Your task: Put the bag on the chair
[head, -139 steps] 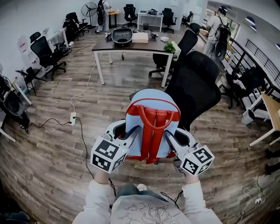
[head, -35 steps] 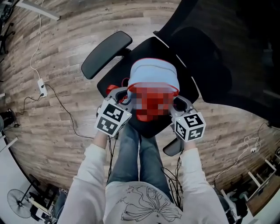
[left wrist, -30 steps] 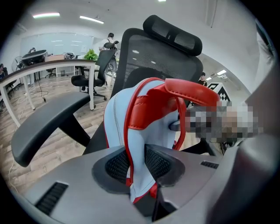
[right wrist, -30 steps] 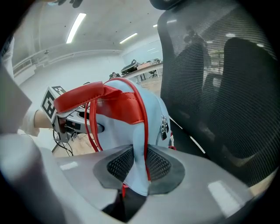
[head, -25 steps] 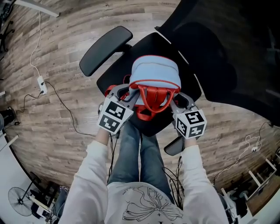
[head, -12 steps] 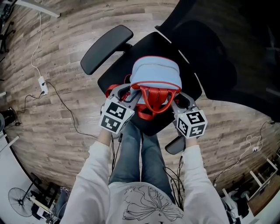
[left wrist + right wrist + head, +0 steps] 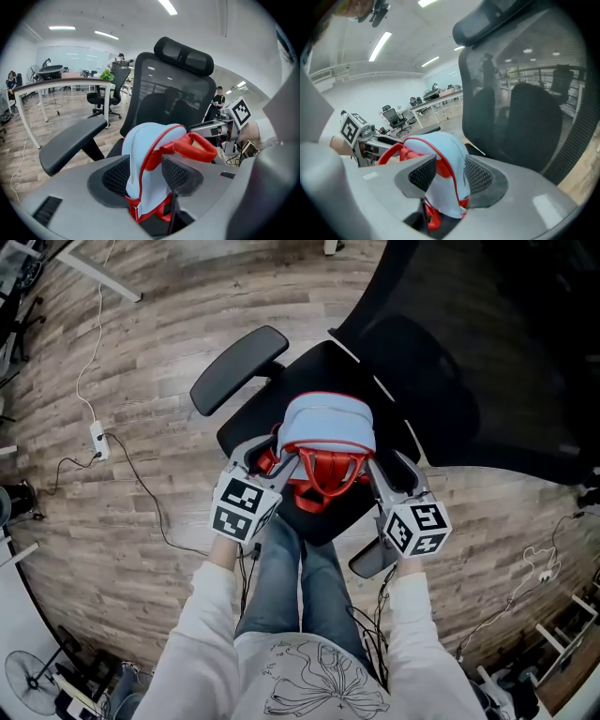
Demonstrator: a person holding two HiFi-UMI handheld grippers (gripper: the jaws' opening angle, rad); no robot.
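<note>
Jaws just opened, bag (image 7: 326, 423) between them on chair (image 7: 309, 376); armrest (image 7: 239, 368) beside

Bright, even light from ceiling strips (image 7: 107, 35); all 3 views bend at edges; near foreground perhaps soft.

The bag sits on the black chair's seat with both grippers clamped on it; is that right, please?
Not clamped. The bag sits on the chair seat, but the left gripper and right gripper have just been opening; both gripper views show their jaws open around the bag.
</note>
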